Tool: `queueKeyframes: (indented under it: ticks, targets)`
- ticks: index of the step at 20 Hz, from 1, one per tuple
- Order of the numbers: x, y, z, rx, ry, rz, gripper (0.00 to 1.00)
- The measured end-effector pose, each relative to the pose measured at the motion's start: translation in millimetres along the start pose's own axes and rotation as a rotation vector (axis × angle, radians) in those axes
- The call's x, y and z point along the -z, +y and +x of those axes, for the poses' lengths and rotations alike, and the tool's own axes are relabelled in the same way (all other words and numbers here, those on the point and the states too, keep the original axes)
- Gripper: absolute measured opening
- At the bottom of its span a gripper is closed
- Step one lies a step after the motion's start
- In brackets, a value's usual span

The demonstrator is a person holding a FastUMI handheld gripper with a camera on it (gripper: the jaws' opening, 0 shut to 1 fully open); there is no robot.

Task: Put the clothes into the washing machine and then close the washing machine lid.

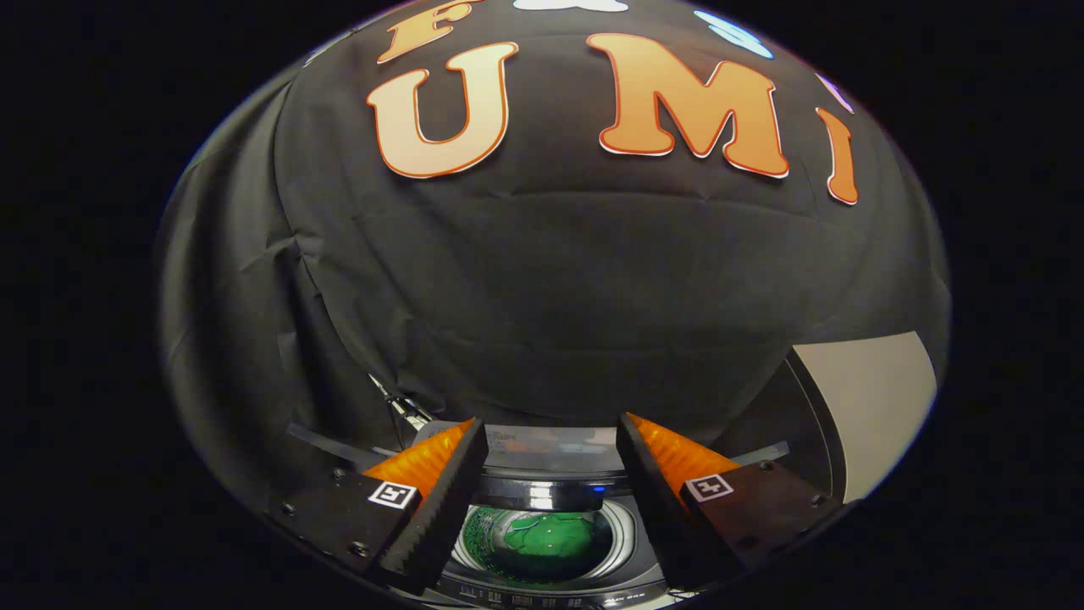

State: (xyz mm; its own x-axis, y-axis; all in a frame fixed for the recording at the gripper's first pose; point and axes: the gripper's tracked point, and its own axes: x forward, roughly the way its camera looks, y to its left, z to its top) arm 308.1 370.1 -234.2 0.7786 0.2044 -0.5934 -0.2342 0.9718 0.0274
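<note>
Gripper view looks down over the washing machine (550,585), which stands below the gripper (550,440). Its two fingers are spread wide apart and hold nothing; the gap between them is free. Between the fingers one sees the round drum (622,534) of the machine, and inside it lies a green piece of clothes (546,535), crumpled at the bottom. The lid (550,449) is raised, standing at the far side of the opening, just beyond the fingertips. Behind the machine hangs the black cloth wall (542,288), and a pale panel (872,398) stands to the right.
</note>
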Motion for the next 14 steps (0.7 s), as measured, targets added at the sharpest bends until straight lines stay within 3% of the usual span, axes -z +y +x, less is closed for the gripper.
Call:
queueKeyframes:
  ticks: [14]
  targets:
    - [38.8, 9.8, -26.0, -0.009, -0.056, -0.004, 0.99]
